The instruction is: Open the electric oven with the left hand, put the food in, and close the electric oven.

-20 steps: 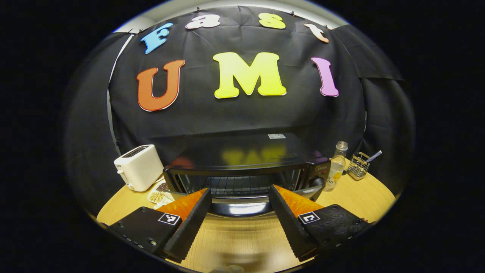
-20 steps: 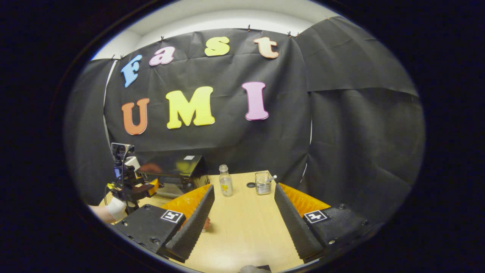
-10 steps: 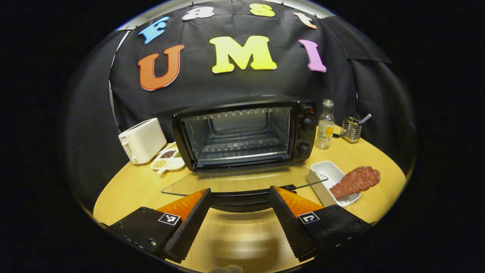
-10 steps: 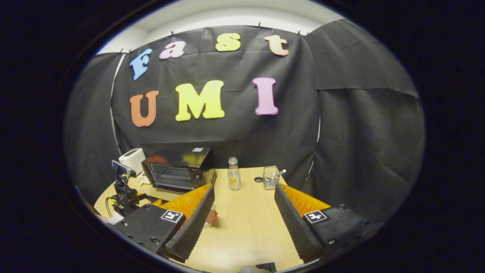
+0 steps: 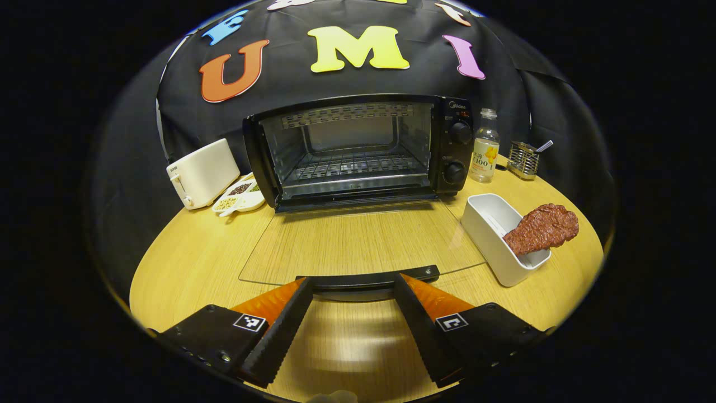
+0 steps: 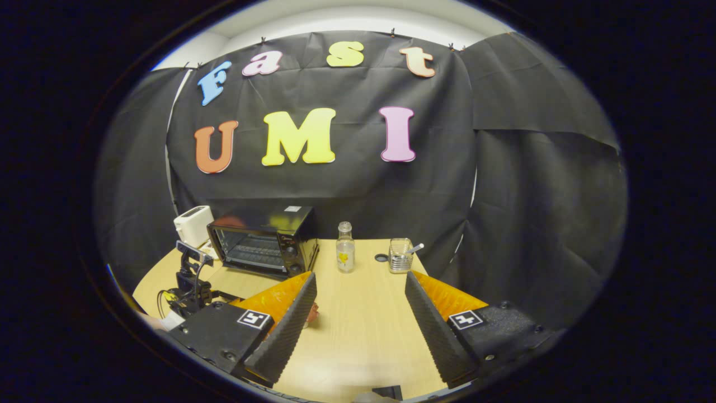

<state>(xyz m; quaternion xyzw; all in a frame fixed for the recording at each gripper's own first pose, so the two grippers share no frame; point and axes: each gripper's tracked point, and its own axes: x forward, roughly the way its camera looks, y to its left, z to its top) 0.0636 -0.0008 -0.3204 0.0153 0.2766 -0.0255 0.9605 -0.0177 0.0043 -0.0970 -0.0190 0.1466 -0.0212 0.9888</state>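
the wooden table [image 5: 184, 263] carries everything. at its 12 o'clock in the left gripper view stands the black electric oven [image 5: 358, 151], open, its wire rack bare; its glass door [image 5: 358, 246] lies folded down flat toward 6 o'clock, with the dark door handle [image 5: 366, 278] along its near edge. the left gripper [image 5: 352, 305] has its fingers spread wide, one on each side of that handle's middle, and neither finger is pressing on it. at 10 o'clock of the oven is a white toaster [image 5: 202, 172], with a small dish of grains [image 5: 239, 196] just beside it. at 3 o'clock sits a white tray [image 5: 492, 238] holding the food, a brown slab of meat [image 5: 541, 228] that leans out over the tray's rim. a clear bottle [image 5: 484, 146] and a wire holder [image 5: 524, 159] stand at 2 o'clock, near the cloth wall.

in the right gripper view the right gripper [image 6: 361, 319] hangs wide and empty above the table, with the oven at 10 o'clock and the bottle at 12 o'clock.
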